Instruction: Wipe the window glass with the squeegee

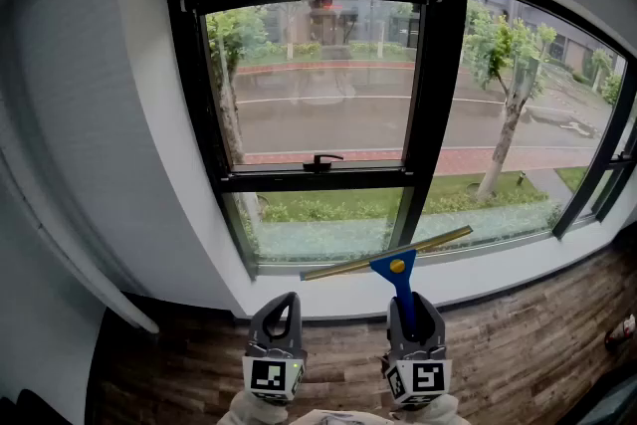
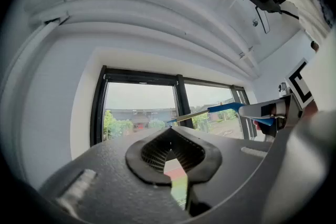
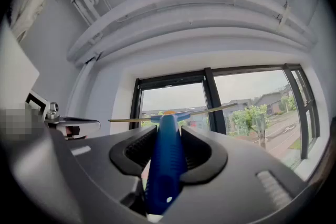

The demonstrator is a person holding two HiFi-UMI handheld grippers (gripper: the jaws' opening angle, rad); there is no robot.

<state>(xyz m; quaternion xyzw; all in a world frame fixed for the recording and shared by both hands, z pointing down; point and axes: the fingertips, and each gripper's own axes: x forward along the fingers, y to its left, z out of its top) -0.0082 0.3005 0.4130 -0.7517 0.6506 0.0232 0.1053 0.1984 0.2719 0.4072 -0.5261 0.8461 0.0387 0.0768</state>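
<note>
A blue squeegee is pinched in the right tongs before the window; the left tongs are pressed together.

Bare indoor room, wood-look floor, large black-framed window

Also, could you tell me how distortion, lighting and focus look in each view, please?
Head view: fisheye bows the black window frame, faint reflection on the glass. Left gripper view: dark vignetted corners, bright daylight behind the shut left gripper. Right gripper view: the blue-handled squeegee in the right gripper looks soft up close.
</note>
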